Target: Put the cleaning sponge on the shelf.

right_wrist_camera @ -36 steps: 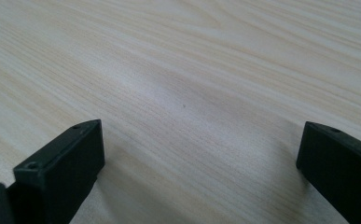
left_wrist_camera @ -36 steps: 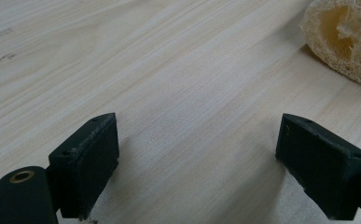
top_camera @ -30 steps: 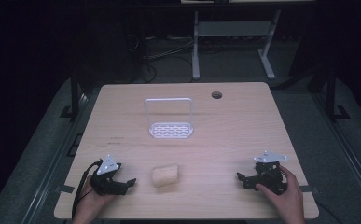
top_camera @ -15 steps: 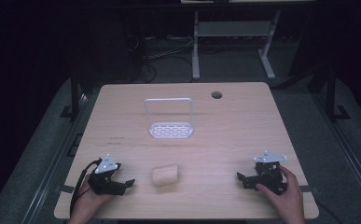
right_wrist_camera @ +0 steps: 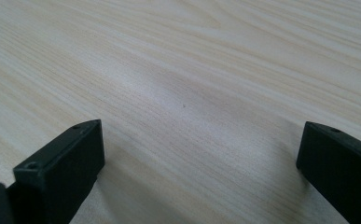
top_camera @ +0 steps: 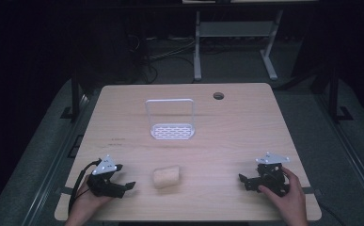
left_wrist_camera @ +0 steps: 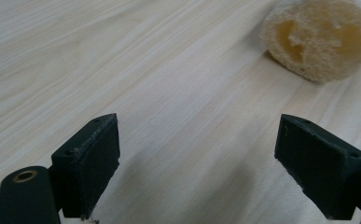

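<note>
A pale beige loofah sponge (top_camera: 166, 177) lies on the wooden table near its front edge; in the left gripper view the loofah (left_wrist_camera: 319, 39) shows its porous yellow end at the top right. My left gripper (top_camera: 127, 187) rests on the table just left of it, open, jaws pointing right toward it, nothing between them (left_wrist_camera: 211, 172). My right gripper (top_camera: 243, 181) sits at the front right, held by a hand, open with bare wood between its jaws (right_wrist_camera: 199, 172). A white wire rack (top_camera: 170, 120) with a perforated base stands upright at the table's middle.
A round cable hole (top_camera: 218, 95) is near the table's back right. The light wooden table (top_camera: 245, 127) has dark floor around it, and a metal stand (top_camera: 236, 37) with cables is behind it.
My left gripper has shifted slightly toward the front left; the hand behind it sits lower. The right gripper and the loofah have not moved.
</note>
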{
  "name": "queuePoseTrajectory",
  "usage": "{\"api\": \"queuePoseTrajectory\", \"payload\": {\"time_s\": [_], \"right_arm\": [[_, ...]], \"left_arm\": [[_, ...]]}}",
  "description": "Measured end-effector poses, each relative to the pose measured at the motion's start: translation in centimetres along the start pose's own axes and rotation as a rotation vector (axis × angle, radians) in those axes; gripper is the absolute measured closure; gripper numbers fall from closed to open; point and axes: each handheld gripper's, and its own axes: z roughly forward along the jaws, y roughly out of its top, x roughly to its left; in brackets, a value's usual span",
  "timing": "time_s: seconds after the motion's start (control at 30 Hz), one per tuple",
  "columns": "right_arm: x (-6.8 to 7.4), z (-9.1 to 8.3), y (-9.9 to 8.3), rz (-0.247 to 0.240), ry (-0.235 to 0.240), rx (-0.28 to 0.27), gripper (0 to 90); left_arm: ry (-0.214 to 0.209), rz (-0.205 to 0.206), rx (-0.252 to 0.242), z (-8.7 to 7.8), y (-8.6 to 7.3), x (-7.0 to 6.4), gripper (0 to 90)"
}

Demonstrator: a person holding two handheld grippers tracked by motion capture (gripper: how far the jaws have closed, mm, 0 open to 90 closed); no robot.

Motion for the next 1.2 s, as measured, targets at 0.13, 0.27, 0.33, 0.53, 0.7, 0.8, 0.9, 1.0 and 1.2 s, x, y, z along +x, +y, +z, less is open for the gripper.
{"api": "queuePoseTrajectory", "payload": {"time_s": [0.13,0.27,0.33,0.53,0.7,0.8,0.9,1.0,1.2], "right_arm": [[0.0,0.0,0.0,0.000,0.000,0.000,0.7],[0.0,0.0,0.0,0.000,0.000,0.000,0.7],[0.0,0.0,0.0,0.000,0.000,0.000,0.7],[0.0,0.0,0.0,0.000,0.000,0.000,0.6],[0.0,0.0,0.0,0.000,0.000,0.000,0.7],[0.0,0.0,0.0,-0.001,0.000,0.000,0.7],[0.0,0.0,0.0,0.000,0.000,0.000,0.7],[0.0,0.0,0.0,0.000,0.000,0.000,0.6],[0.0,0.0,0.0,0.000,0.000,0.000,0.7]], "left_arm": [[-0.022,0.010,0.004,0.1,0.1,-0.3,13.6],[-0.044,0.032,0.013,0.2,0.3,-0.7,13.6],[-0.054,0.036,0.012,0.3,0.4,-0.9,13.6],[-0.083,0.061,0.012,0.3,0.6,-1.3,13.6],[-0.107,0.103,0.017,0.4,0.9,-1.7,13.6],[-0.120,0.118,0.011,0.4,1.2,-2.0,13.6],[-0.139,0.133,0.001,0.3,1.6,-2.3,13.6],[-0.145,0.138,-0.001,0.3,1.8,-2.4,13.6],[-0.166,0.156,-0.009,0.2,2.8,-2.7,13.6]]}}
